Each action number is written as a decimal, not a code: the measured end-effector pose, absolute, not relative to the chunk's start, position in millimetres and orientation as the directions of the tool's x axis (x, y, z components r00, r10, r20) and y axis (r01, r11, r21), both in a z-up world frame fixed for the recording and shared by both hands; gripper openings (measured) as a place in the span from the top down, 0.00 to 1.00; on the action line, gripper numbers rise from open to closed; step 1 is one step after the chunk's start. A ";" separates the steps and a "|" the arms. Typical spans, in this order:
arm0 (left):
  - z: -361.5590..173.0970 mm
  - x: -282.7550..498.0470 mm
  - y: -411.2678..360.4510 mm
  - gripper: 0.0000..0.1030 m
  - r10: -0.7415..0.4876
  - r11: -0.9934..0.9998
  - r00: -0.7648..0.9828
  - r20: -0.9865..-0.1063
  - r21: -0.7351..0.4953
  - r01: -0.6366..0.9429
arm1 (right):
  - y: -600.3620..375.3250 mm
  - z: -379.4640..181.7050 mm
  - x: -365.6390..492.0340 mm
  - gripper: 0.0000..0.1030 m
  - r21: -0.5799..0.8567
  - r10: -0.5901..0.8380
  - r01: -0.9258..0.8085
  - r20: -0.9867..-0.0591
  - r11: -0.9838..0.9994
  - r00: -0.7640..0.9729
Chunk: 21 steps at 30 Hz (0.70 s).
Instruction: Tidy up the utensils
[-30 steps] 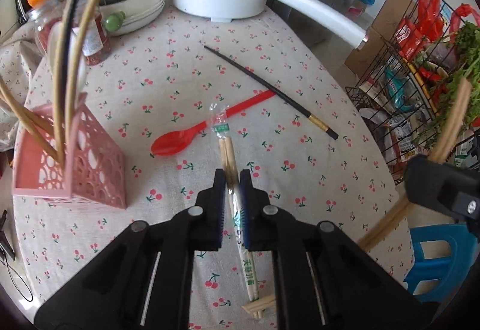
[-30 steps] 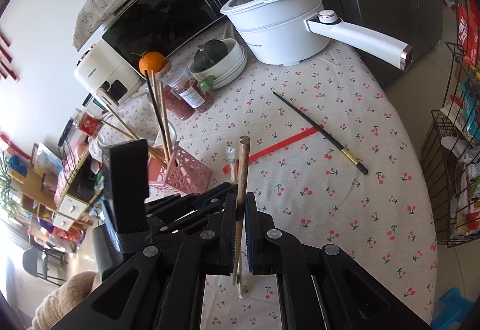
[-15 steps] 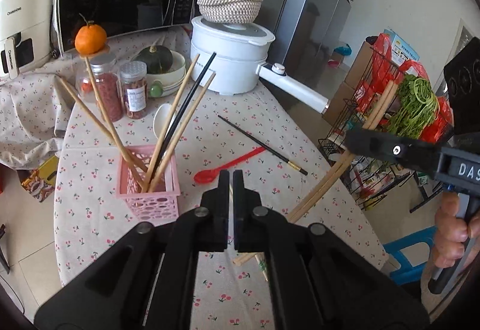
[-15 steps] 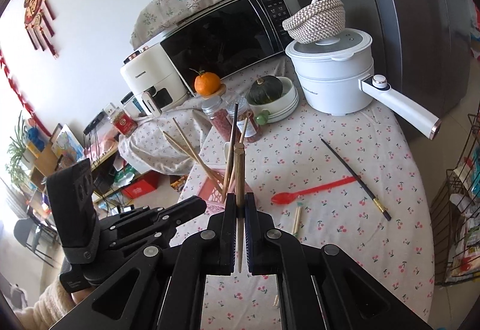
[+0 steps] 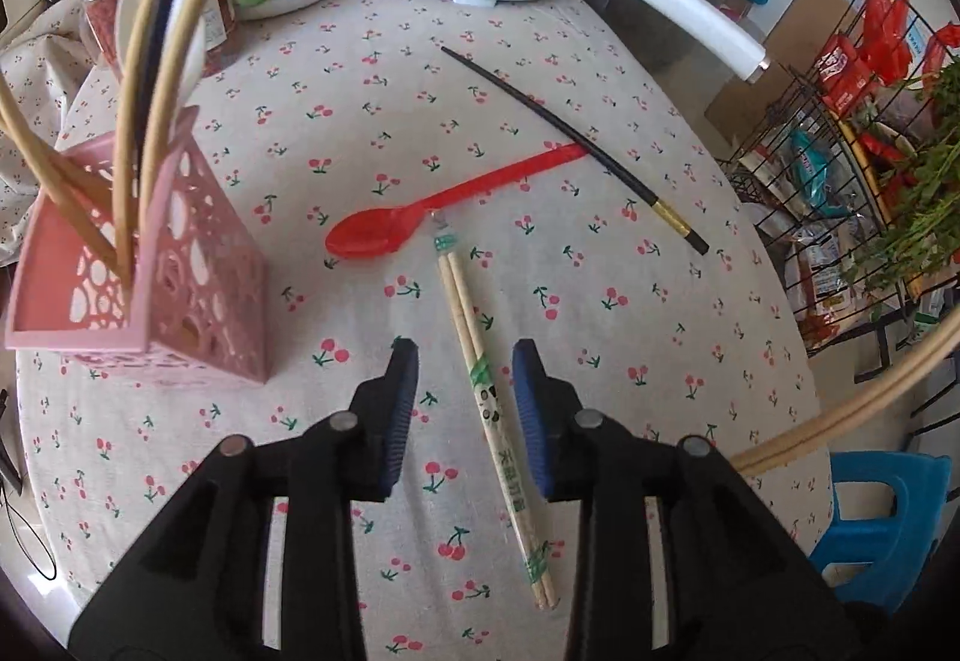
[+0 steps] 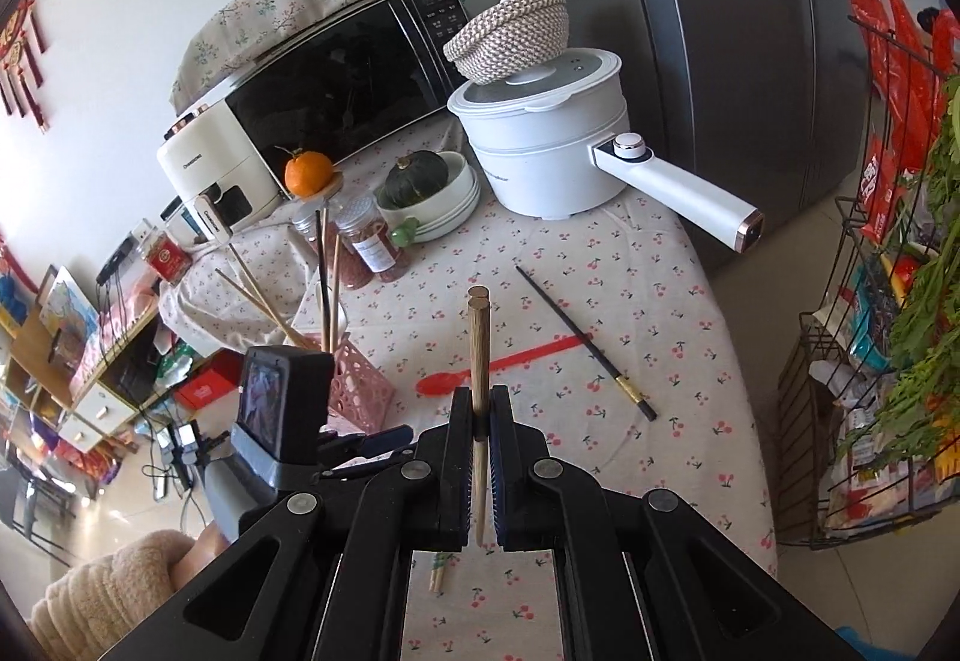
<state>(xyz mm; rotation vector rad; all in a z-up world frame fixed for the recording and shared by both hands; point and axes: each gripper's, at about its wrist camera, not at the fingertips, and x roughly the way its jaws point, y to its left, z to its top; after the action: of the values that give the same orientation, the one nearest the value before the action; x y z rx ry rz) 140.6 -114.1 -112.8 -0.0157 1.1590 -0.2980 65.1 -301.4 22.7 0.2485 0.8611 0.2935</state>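
Note:
A paper-wrapped pair of chopsticks (image 5: 498, 421) lies flat on the cherry-print tablecloth (image 5: 360, 120). My left gripper (image 5: 465, 361) hovers low over it, jaws opening; the pair lies between the fingers (image 5: 402, 391), pads clear of it. Beyond lie a red spoon (image 5: 420, 223) and one black chopstick (image 5: 570, 126). A pink basket (image 5: 150, 271) at the left holds several chopsticks. My right gripper (image 6: 480, 403) is shut on a bare wooden pair of chopsticks (image 6: 478, 337), held upright above the table; the same pair shows at the left wrist view's right edge (image 5: 840, 403).
At the table's far end stand a white electric pot (image 6: 540, 150) with a long handle (image 6: 678, 193), stacked bowls holding a squash (image 6: 420, 175), spice jars (image 6: 372, 241) and a microwave (image 6: 336, 78). A wire rack (image 6: 870, 301) of groceries stands right of the table; a blue stool (image 5: 888, 517) below.
The left gripper, shut on the wrapped pair a second ago, lifted away shut, then came back down with its jaws apart around it. The right gripper rose with its wooden pair.

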 end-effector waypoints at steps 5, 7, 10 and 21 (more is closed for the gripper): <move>-135.5 158.6 -134.9 0.78 -0.130 0.977 0.302 -0.944 -0.070 0.202 | -299.4 16.0 69.7 0.95 0.319 0.344 -0.154 -0.717 0.935 0.607; -142.6 161.9 -137.0 0.78 -0.099 0.980 0.257 -0.961 -0.050 0.191 | -298.3 13.0 71.8 0.95 0.319 0.343 -0.152 -0.723 0.936 0.600; -141.7 163.2 -137.6 0.85 -0.085 0.981 0.254 -0.964 -0.036 0.192 | -297.2 8.6 74.9 0.95 0.312 0.331 -0.140 -0.732 0.940 0.595; -63.6 104.0 -101.6 0.90 -0.216 0.961 0.492 -0.844 -0.094 0.261 | -286.6 17.1 68.6 0.95 0.307 0.324 -0.140 -0.712 0.942 0.622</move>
<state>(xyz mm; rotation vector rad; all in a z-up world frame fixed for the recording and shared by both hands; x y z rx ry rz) 104.0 -101.6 -63.6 0.0485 1.0166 -0.2890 68.6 -286.6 17.1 0.2310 0.8601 0.2690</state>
